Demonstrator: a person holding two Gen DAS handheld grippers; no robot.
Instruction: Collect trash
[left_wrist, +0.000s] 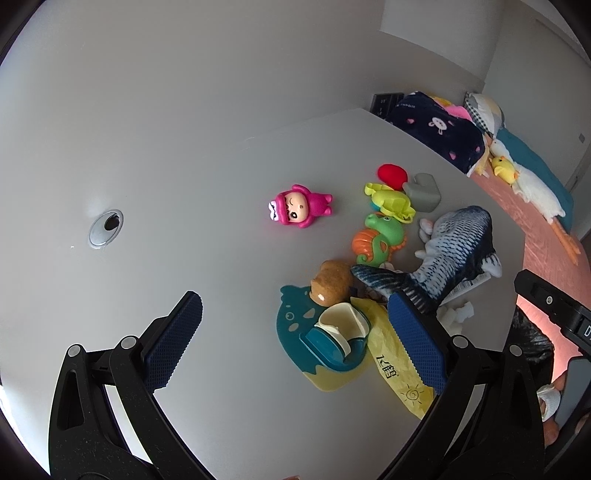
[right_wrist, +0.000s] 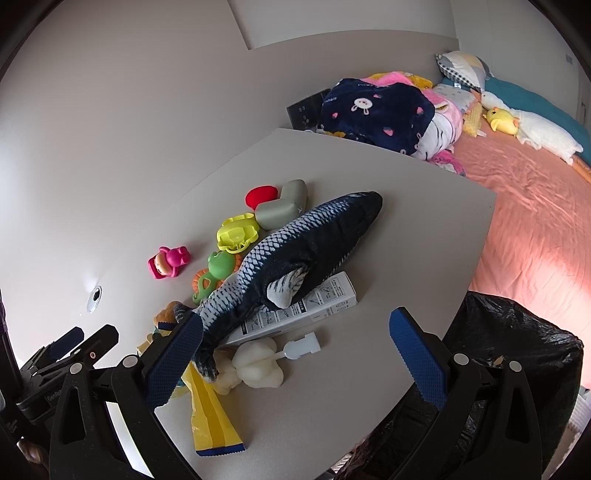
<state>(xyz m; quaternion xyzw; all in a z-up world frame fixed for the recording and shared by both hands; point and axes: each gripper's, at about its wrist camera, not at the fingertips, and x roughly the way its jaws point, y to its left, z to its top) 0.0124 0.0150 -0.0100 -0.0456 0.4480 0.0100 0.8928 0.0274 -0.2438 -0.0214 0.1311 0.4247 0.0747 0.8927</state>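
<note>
A: Both sets of jaws spread wide, nothing held. Left gripper (left_wrist: 291, 339) hovering over the pale grey tabletop (left_wrist: 192, 184) near the teal dinosaur-shaped plastic tape dispenser (left_wrist: 325, 347); right gripper (right_wrist: 295, 354) hanging above the crumpled white foam wad (right_wrist: 258, 365) and the small white plastic clip (right_wrist: 301, 345).

B: Trash mixed in with toys, though. Yellow crinkled paper wrapper (right_wrist: 208, 417) lying half under the tail of the blue-grey scaled plush fish (right_wrist: 295, 251); white printed cardboard box (right_wrist: 306, 310) pinned beneath the fish's belly. Black plastic bin bag (right_wrist: 517, 369) waiting just off the tabletop's near right corner.

A: Biggest risk, probably: pulling the box or wrapper and dragging the fish along, maybe off the edge.

B: Or sweeping the green and orange plastic seahorse toy (left_wrist: 380, 240) and the brown rounded plush lump (left_wrist: 330, 282) sideways. All crowded close together there.

A: Foam wad looks soft and springy. Likely to squash and slip out of a shallow pinch, then roll toward the edge.

B: Clip small and flat against the surface. Easy to miss or flick away with a pad tip.

A: Wrong pick also possible: pink plastic doll figure (left_wrist: 299, 206) and yellow-green plastic mould (left_wrist: 391, 201) not trash, by the look of them.

B: Wrapper thin; could tear if tugged while pinned under the tail. Better lifted from its free near end.
</note>
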